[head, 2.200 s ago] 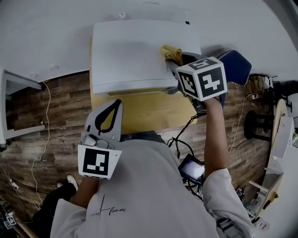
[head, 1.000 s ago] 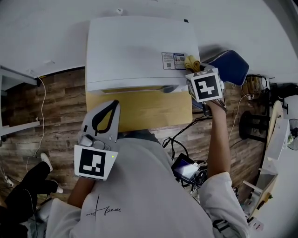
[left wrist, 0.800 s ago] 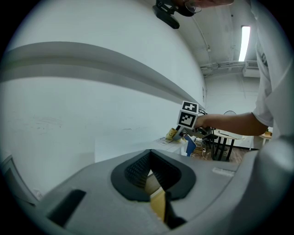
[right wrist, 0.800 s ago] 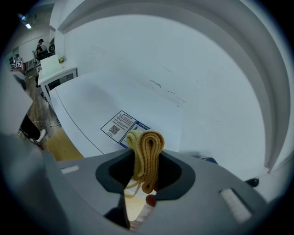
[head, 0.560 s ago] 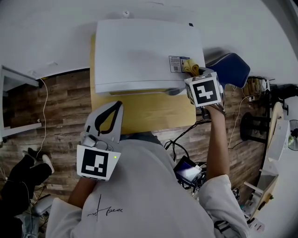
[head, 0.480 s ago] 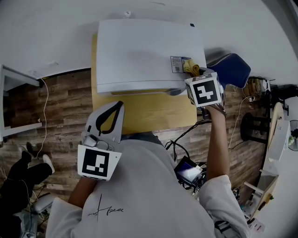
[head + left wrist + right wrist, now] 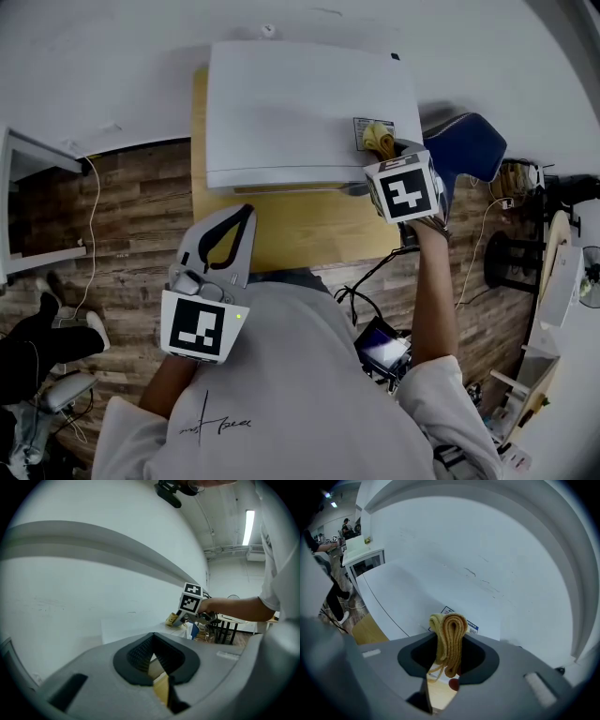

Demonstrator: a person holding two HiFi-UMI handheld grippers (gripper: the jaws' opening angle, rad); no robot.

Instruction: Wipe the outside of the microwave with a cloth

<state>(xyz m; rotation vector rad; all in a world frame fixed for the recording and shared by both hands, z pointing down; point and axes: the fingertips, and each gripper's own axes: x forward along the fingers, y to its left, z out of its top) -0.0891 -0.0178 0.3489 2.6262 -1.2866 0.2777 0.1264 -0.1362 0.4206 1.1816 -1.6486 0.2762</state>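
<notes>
The white microwave (image 7: 300, 108) stands on a wooden table, seen from above. A folded yellow cloth (image 7: 379, 141) rests on its top near the right front corner, beside a printed label (image 7: 361, 131). My right gripper (image 7: 386, 153) is shut on the cloth. In the right gripper view the cloth (image 7: 450, 637) hangs folded between the jaws over the microwave top (image 7: 412, 595). My left gripper (image 7: 244, 212) hovers over the table's front edge, shut and holding nothing. In the left gripper view the microwave (image 7: 133, 625) and the cloth (image 7: 172, 619) lie ahead.
The wooden table (image 7: 300, 225) shows bare in front of the microwave. A blue seat (image 7: 472, 141) stands right of it, with black cables (image 7: 370, 277) and a lit screen (image 7: 380, 349) below. A white shelf (image 7: 33, 202) stands left. A person's legs (image 7: 37, 342) are at the lower left.
My right gripper has dragged the cloth across the microwave top toward the right front corner, uncovering the label. The left gripper has stayed in place.
</notes>
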